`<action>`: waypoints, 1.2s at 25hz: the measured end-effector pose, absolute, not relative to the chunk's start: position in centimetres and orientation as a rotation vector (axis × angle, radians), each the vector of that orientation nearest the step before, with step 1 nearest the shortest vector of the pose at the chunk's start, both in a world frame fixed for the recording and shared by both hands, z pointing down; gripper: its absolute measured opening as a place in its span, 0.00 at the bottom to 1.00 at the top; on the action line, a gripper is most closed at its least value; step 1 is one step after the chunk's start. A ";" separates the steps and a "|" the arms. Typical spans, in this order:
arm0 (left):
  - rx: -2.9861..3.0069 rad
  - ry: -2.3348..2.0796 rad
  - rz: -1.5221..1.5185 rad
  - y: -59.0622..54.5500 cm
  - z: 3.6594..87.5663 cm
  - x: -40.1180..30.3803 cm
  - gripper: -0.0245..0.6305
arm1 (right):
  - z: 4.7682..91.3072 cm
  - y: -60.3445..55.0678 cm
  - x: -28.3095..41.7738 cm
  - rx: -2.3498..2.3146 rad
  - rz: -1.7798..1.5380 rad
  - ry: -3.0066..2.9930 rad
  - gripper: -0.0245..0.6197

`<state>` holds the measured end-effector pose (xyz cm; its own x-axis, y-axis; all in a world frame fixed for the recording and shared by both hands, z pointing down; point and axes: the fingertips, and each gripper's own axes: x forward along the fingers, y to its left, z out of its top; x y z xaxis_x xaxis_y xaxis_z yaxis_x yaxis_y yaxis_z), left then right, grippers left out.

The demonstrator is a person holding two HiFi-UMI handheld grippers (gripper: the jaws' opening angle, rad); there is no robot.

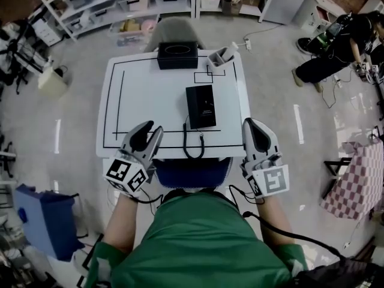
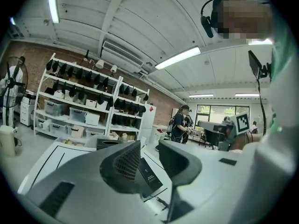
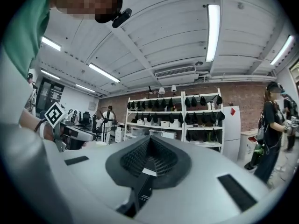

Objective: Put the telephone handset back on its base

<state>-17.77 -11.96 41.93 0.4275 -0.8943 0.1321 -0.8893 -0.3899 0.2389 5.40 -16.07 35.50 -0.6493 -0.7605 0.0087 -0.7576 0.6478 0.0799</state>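
A black telephone (image 1: 200, 105) lies in the middle of the white table (image 1: 144, 95). Its coiled cord (image 1: 192, 146) loops toward the near edge. I cannot tell the handset from the base in the head view. My left gripper (image 1: 150, 131) hovers over the table's near edge, left of the phone, open and empty. Between its jaws the left gripper view shows the phone (image 2: 150, 175) beyond the left gripper (image 2: 149, 158). My right gripper (image 1: 252, 126) hangs at the table's near right corner, shut on nothing. In the right gripper view the phone (image 3: 141, 190) peeks out below the right gripper (image 3: 148, 157).
A black box (image 1: 177, 55) and a white holder (image 1: 221, 57) stand at the table's far edge. Black tape lines mark the tabletop. A blue chair (image 1: 189, 171) sits under the near edge. Shelves (image 1: 126, 5) line the back wall, and a person (image 1: 336, 47) crouches at the far right.
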 end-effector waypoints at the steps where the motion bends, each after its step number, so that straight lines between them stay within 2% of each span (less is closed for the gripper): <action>1: 2.408 -1.547 -0.023 -11.9 42.0 -17.6 0.24 | 35.5 -15.9 5.4 1.294 -0.103 -2.814 0.06; 30: 2.461 -1.536 0.099 -12.6 42.8 -15.3 0.24 | 36.4 -16.0 6.8 1.291 -0.032 -2.832 0.06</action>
<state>-15.29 -12.60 42.80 0.4459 -0.8763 0.1822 -0.8925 -0.4197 0.1654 6.77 -16.03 36.35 -0.6558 -0.7547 0.0179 -0.7541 0.6560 0.0308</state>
